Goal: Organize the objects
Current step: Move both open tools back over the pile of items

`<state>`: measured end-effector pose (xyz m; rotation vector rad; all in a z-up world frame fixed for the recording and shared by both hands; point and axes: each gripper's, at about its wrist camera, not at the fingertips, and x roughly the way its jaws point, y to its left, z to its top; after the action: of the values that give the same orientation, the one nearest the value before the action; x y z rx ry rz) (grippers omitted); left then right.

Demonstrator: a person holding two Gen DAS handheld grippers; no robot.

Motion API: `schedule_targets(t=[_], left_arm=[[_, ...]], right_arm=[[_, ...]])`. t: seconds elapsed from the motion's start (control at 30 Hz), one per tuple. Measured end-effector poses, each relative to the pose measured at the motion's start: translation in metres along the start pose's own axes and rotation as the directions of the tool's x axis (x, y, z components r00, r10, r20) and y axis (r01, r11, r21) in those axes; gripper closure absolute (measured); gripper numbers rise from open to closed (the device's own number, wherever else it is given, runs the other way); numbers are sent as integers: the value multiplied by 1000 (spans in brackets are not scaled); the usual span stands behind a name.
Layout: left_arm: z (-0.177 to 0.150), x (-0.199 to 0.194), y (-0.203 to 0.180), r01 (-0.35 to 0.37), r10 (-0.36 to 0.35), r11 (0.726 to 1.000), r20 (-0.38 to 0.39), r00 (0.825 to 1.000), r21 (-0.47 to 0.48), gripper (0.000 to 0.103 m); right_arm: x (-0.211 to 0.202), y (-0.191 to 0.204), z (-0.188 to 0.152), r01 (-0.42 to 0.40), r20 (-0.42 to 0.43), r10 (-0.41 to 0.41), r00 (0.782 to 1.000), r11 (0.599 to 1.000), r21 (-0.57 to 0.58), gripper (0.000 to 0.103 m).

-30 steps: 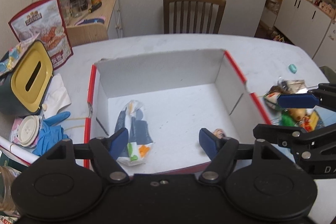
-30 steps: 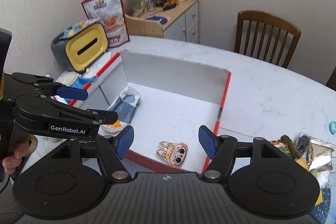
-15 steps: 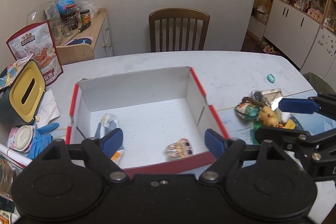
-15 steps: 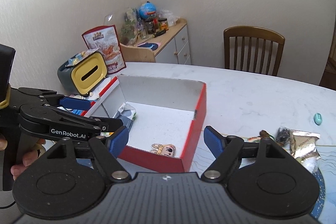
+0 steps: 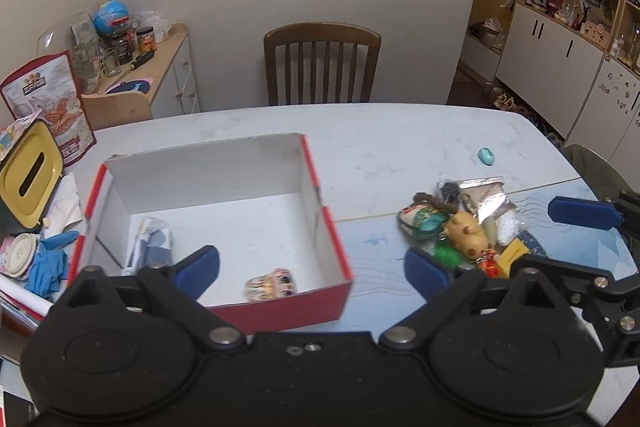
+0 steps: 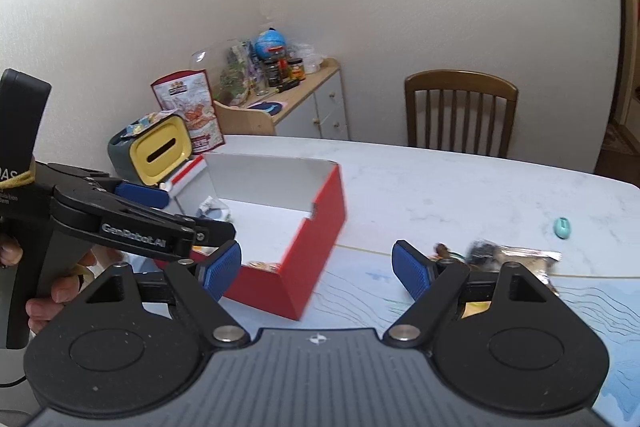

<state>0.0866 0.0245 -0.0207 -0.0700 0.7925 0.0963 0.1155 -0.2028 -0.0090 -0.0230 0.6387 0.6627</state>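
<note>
Red-sided cardboard box (image 5: 328, 255) on white table (image 5: 400, 139), holding rabbit-face charm (image 5: 272, 283) and pouch (image 5: 150, 247); trinket pile (image 5: 460, 227) right of it; left gripper (image 5: 312, 267) and right gripper (image 6: 316, 267) both spread, empty.

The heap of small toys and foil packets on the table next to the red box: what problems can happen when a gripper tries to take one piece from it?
1. The heap of small toys and foil packets is tightly tangled; the open right gripper may drag several pieces.
2. The crinkled silver foil packet looks slippery and might slide out.
3. The red cardboard box with white inside has tall walls; a carried piece could hit the rim.
</note>
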Motion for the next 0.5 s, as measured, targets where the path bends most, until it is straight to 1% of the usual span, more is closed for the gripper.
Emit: schedule_targets(t=[0.2,0.5], left_arm=[[-3,7,-35,21,-21,1000,17,1000,19,1],[-9,34,-79,41,-41,999,-6,999,19,1]], right_arm=[[-13,-42,-21,31,-9,-31,999,999,44,20],[-24,-100,-49,81,-64,-76,995,994,72,20]])
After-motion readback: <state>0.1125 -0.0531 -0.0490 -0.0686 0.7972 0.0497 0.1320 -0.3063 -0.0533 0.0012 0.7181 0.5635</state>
